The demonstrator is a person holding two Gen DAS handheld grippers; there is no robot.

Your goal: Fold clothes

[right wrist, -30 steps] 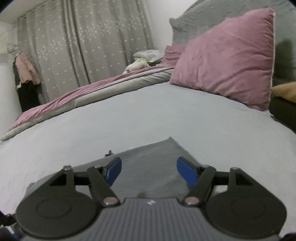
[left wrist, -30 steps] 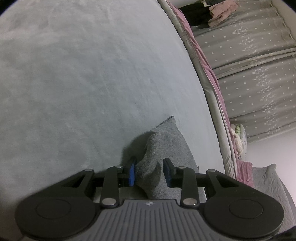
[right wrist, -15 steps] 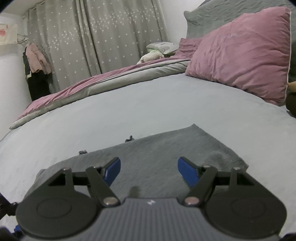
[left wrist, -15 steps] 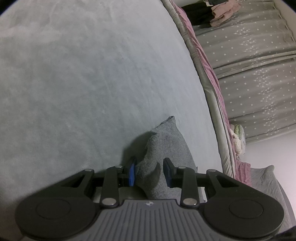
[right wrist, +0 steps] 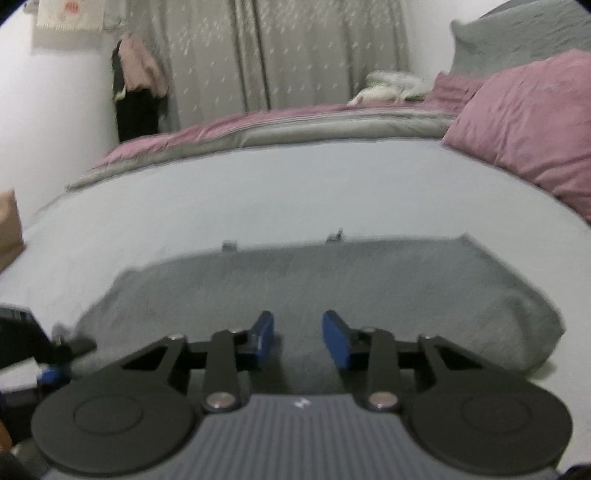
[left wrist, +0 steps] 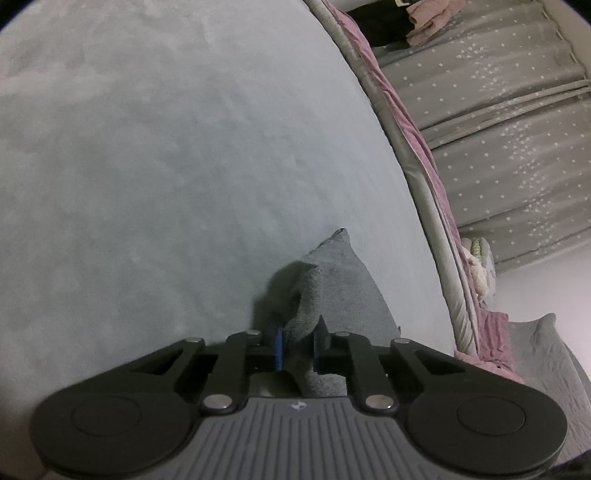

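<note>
A grey garment [right wrist: 332, 280] lies spread in a wide band across the pale blue bed sheet [right wrist: 258, 192]. My right gripper [right wrist: 299, 334] hovers over its near part, fingers open a narrow way with nothing between the blue pads. In the left wrist view, a raised fold at the corner of the grey garment [left wrist: 343, 288] runs between the blue pads, and my left gripper [left wrist: 298, 343] is shut on it. A black part with a blue bit [right wrist: 48, 369] at the lower left of the right wrist view looks like the other gripper.
A pink pillow [right wrist: 528, 122] and a grey pillow [right wrist: 517, 33] stand at the right. A rolled pink and grey duvet [right wrist: 295, 125] lines the bed's far side [left wrist: 417, 166]. Curtains [left wrist: 498, 129], hanging clothes [right wrist: 140, 74] and a brown bag [right wrist: 9, 225] lie beyond.
The left fingers have drawn tighter on the garment fold. The right gripper has pulled back and turned left, showing more of the garment, and its fingers have narrowed from wide open.
</note>
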